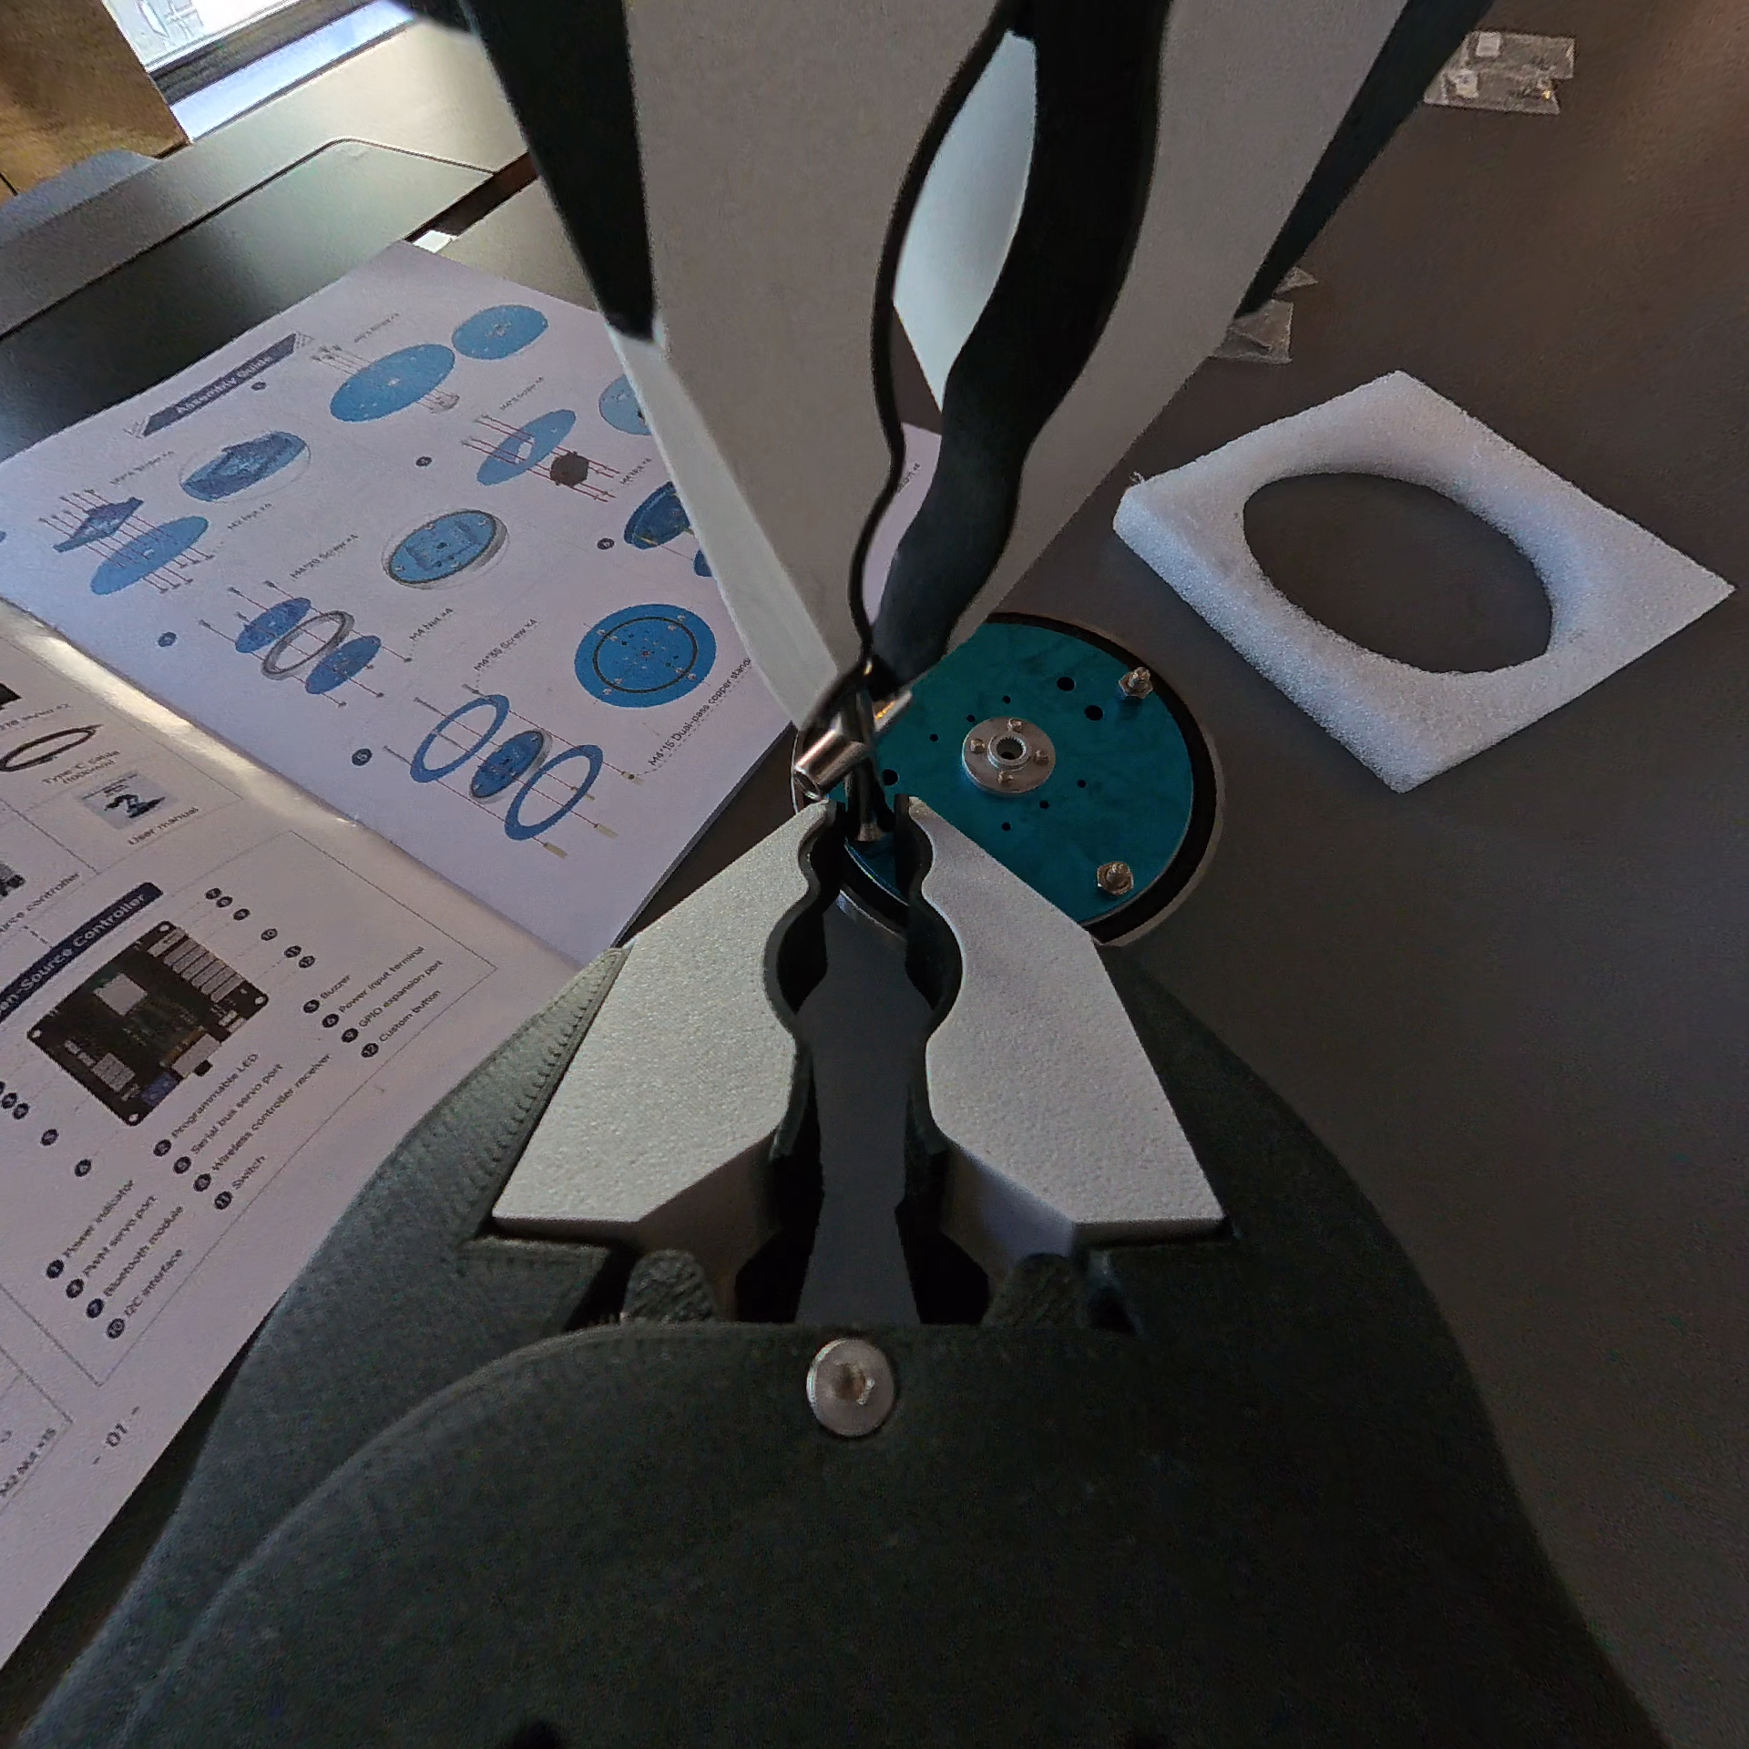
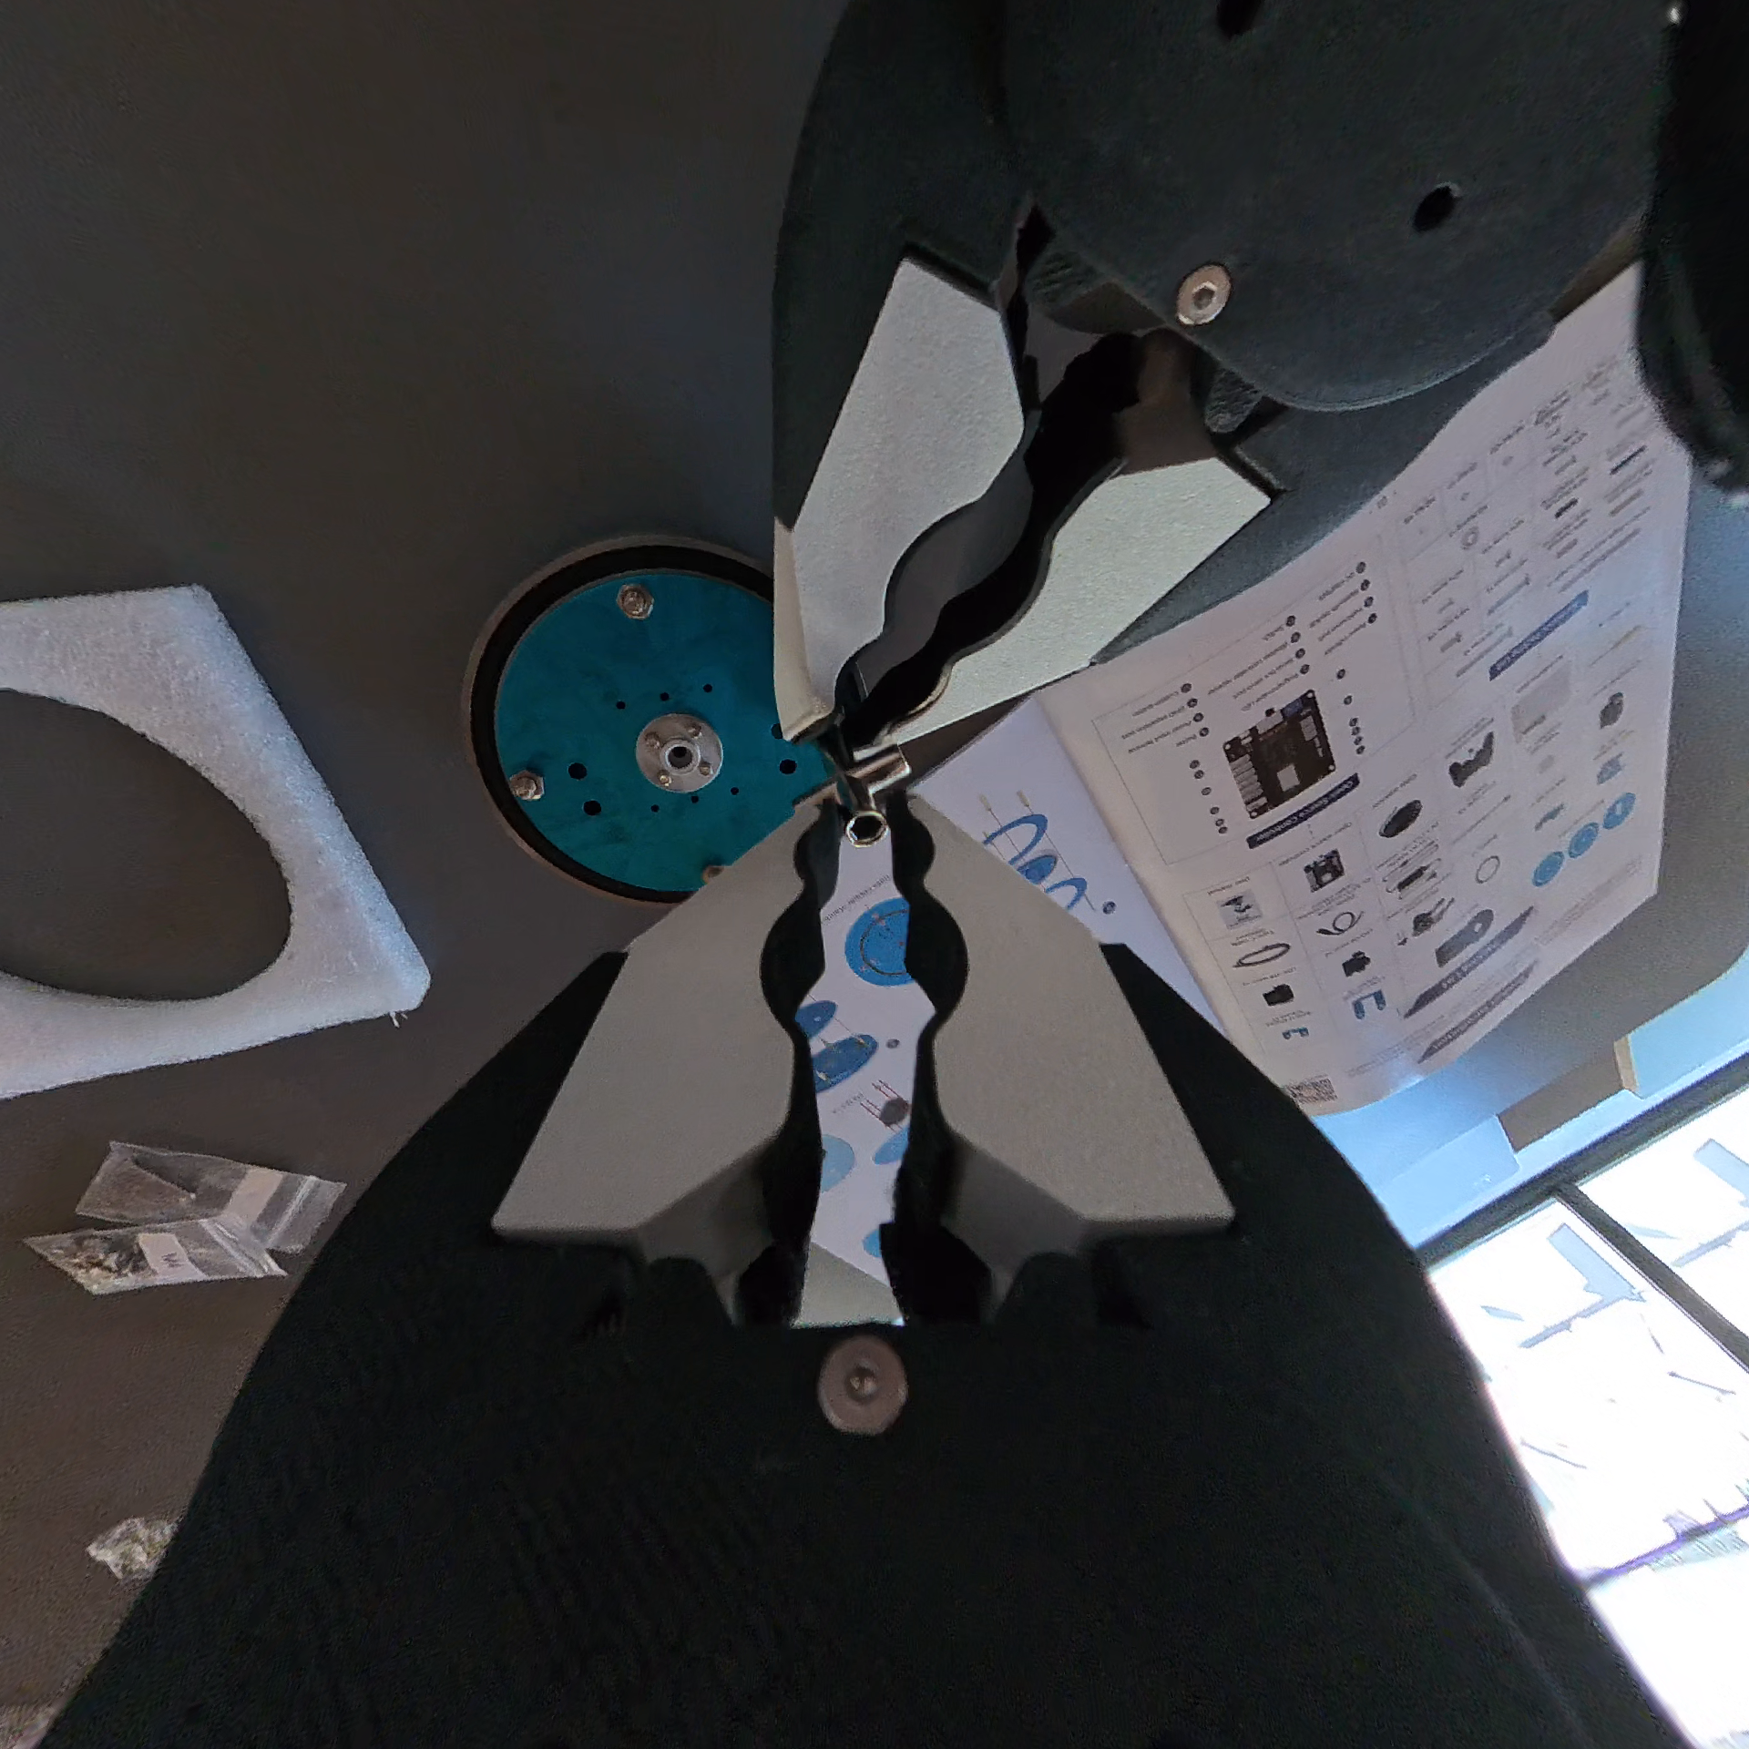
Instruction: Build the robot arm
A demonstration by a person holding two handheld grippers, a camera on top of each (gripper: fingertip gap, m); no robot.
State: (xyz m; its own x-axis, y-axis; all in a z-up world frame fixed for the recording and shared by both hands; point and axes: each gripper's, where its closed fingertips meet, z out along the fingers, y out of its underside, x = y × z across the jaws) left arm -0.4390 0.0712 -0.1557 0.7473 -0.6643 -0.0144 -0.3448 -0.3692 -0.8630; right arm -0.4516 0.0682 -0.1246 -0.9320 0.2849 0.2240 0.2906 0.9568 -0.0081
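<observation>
A round blue metal plate [image 1: 1041,786] with a silver centre hub [image 1: 1008,754] and corner nuts lies in a black ring on the dark table; it also shows in the right wrist view [image 2: 606,757]. My left gripper [image 1: 866,821] and my right gripper [image 2: 863,812] meet tip to tip over the plate's edge. Both are closed on a small silver cross-shaped socket wrench [image 1: 828,762], which also shows in the right wrist view [image 2: 875,757]. The right gripper [image 1: 856,677] comes down from the top of the left view. The left gripper [image 2: 842,710] comes down from the top of the right view.
A white foam square [image 1: 1420,729] with an oval hole lies beside the plate, also seen in the right wrist view [image 2: 237,681]. Printed assembly sheets [image 1: 379,530] [image 2: 1420,757] lie on the other side. Small clear bags of hardware [image 2: 208,1202] sit near the table edge. My two grippers' fingertips are within a few centimetres of each other. About 12 cm separates my left fingertips from the white foam square [image 1: 1420,729]. My right wrist view [image 2: 149,648] looks at it from another angle.
</observation>
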